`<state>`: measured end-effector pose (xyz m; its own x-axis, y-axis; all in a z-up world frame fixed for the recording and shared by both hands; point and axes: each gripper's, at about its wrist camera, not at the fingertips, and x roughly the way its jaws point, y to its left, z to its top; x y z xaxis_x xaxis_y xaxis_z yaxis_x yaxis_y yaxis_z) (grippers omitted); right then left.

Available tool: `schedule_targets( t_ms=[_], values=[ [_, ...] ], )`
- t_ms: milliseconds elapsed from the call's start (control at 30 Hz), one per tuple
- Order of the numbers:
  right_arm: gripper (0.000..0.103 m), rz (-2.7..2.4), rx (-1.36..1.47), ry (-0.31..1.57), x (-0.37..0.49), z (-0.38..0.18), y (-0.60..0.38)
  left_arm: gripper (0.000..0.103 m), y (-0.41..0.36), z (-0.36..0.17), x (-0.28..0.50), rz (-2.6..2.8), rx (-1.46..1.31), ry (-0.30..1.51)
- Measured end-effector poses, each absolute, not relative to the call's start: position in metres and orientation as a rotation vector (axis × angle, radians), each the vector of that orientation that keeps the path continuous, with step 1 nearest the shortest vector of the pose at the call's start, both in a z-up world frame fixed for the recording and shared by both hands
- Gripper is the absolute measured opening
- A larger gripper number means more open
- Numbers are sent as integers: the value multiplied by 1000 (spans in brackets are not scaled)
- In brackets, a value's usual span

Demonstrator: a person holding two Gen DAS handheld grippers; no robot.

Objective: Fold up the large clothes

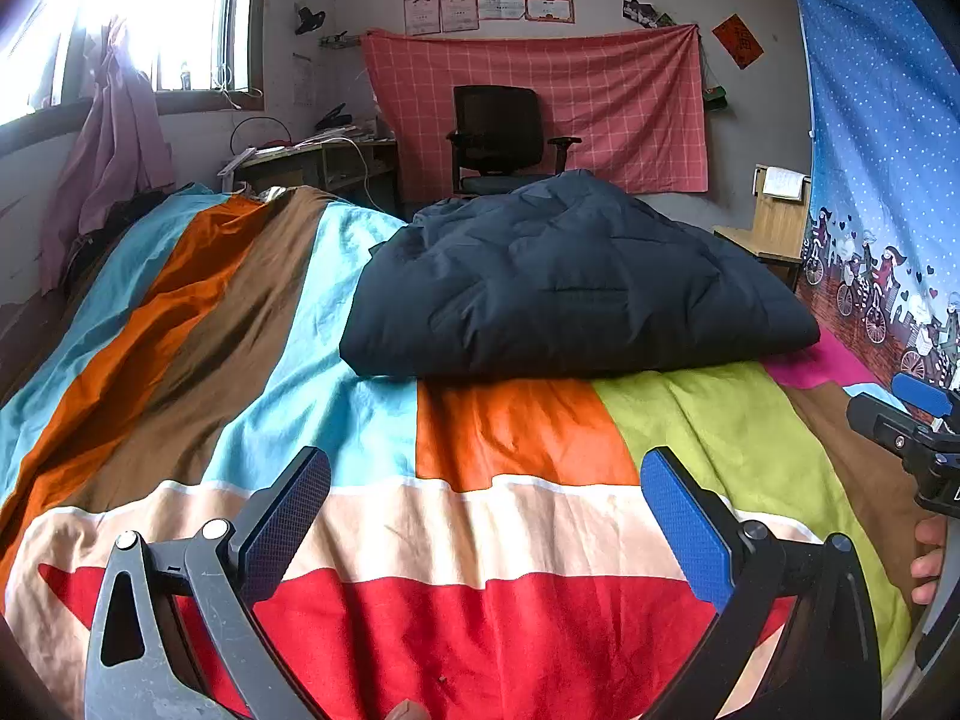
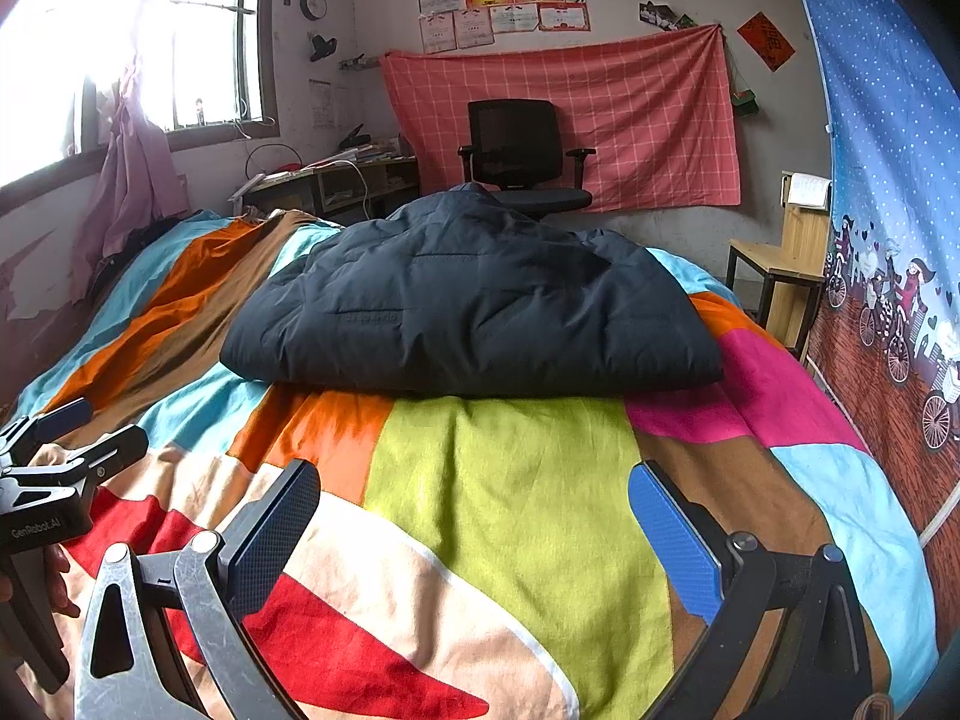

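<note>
Two blue-padded fingers of the left gripper (image 1: 486,516) stand wide apart with nothing between them, above the colourful bedspread (image 1: 510,618). Beyond them the folded dark padded jacket (image 1: 570,288) lies on that bedspread.

From the right wrist, the right gripper (image 2: 474,525) is likewise spread and empty, hovering short of the jacket (image 2: 474,306), which rests mid-bedspread (image 2: 510,480), in front of the office chair (image 2: 522,150).

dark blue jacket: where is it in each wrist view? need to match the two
Left wrist: the jacket lies folded on the bedspread, right of centre, beyond the open left claw.
Right wrist: the jacket sits at centre, beyond the open right claw.
Shared landmark: the black office chair directly behind it, against the pink checked cloth.
</note>
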<state>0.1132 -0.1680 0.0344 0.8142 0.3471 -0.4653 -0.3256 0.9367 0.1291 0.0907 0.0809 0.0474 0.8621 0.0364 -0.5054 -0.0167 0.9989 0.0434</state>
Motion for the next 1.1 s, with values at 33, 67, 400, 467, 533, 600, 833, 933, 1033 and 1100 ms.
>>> schedule_targets(
  t_ms=[33,67,400,467,533,600,833,933,1033,1100],
  values=[
    [103,359,43,505,113,35,-168,101,81,47,91,28,38,531],
    [103,358,43,504,113,35,-168,102,81,47,91,27,37,530],
    [103,358,45,503,113,33,-169,102,82,47,91,29,40,531],
    [103,358,43,504,113,34,-168,102,82,47,91,26,39,533],
    [103,358,44,505,113,34,-168,102,83,46,90,28,41,535],
    [103,358,44,506,113,34,-168,102,82,46,90,29,40,536],
    [103,358,44,505,113,34,-168,102,85,45,89,28,37,535],
    [103,357,44,504,113,34,-168,102,84,45,90,31,39,538],
    [103,358,44,504,113,34,-168,102,84,45,90,33,38,539],
    [103,358,44,505,113,34,-168,102,84,45,90,32,39,539]
  ],
)
